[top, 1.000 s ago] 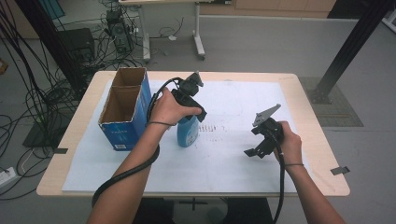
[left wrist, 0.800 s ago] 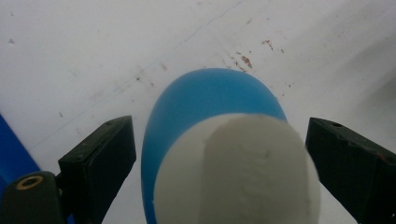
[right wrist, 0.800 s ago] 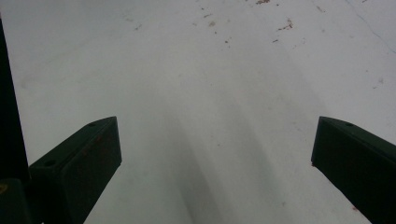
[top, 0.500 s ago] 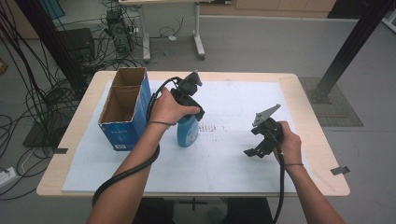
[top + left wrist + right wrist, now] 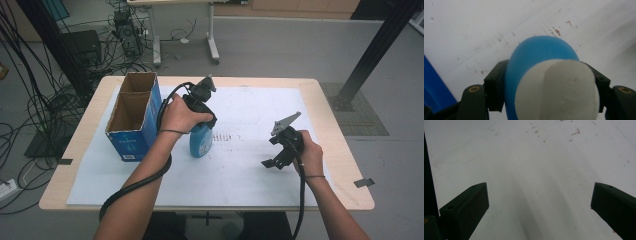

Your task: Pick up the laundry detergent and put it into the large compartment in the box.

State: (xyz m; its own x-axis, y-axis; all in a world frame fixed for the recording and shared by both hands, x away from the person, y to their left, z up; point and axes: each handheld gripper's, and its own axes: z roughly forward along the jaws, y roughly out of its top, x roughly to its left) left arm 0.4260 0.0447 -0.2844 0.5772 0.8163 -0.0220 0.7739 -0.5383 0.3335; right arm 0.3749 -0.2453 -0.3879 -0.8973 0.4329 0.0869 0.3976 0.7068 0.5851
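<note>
High view: blue bottle (image 5: 201, 141) stands upright on the white sheet (image 5: 240, 170), left of frame centre, just right of the blue cardboard box (image 5: 131, 125); bottle and box are close but apart. The box is open-topped, with two compartments. Left gripper (image 5: 203, 118) comes down on the bottle's top from above, the left hand (image 5: 176, 114) wrapped round its body. Its jaws have just been closing with the bottle between them. Right gripper (image 5: 278, 159) sits at the right centre of the frame, held in the right hand (image 5: 310, 156) low over the sheet, well apart from the bottle.

Left gripper view: bottle (image 5: 541, 75) occupies the lower centre, white cap (image 5: 559, 92) nearest the camera, blue shoulder behind. Both black jaws press against the bottle's sides, one at lower left and one at lower right: clamped on the bottle. A blue edge of the box (image 5: 434, 92) shows at the lower left.

Right gripper view: jaws stand wide apart at the lower left and lower right, nothing between them; bare sheet (image 5: 536, 182) with small brown specks towards the top of the frame.
</note>
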